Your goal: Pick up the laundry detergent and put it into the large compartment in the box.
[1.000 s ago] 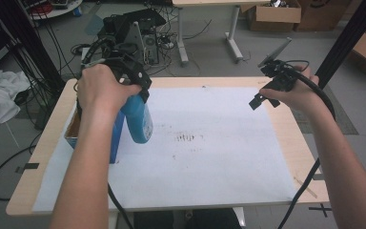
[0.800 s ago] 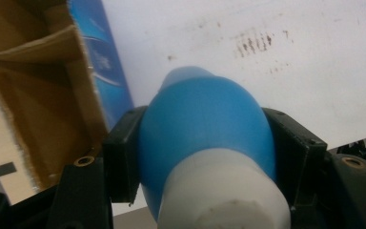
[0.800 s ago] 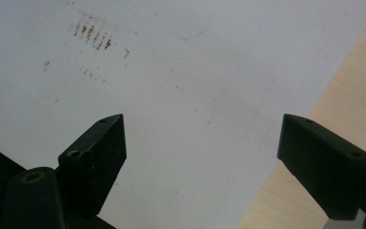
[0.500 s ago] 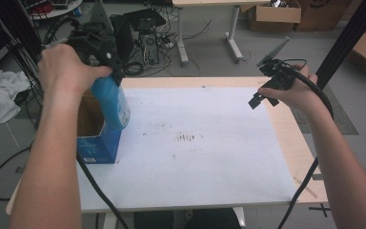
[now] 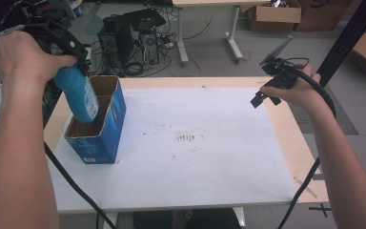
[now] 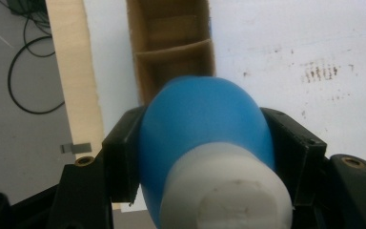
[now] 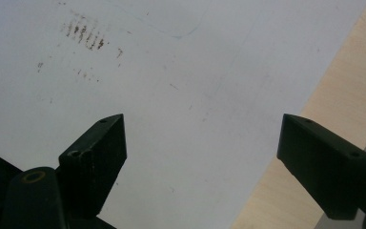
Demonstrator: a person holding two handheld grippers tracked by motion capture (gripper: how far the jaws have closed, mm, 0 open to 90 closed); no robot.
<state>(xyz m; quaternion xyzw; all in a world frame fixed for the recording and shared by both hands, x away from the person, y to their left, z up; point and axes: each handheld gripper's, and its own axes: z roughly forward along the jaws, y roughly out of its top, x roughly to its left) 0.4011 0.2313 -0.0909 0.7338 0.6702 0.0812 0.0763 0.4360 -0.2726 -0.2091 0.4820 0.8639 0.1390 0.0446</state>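
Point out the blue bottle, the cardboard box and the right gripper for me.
blue bottle (image 5: 80, 98): high view, on its blue body.
cardboard box (image 5: 110, 125): high view, on its blue outer side wall.
right gripper (image 7: 200, 162): right gripper view, midway between its open jaws.

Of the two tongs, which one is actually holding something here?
The left tongs: their jaws clamp a blue bottle over the open blue box. The right tongs stand wide open above the white table sheet.

One blue bottle (image 5: 78, 95), one cardboard box (image 5: 102, 131), two grippers, one table (image 5: 286, 138).
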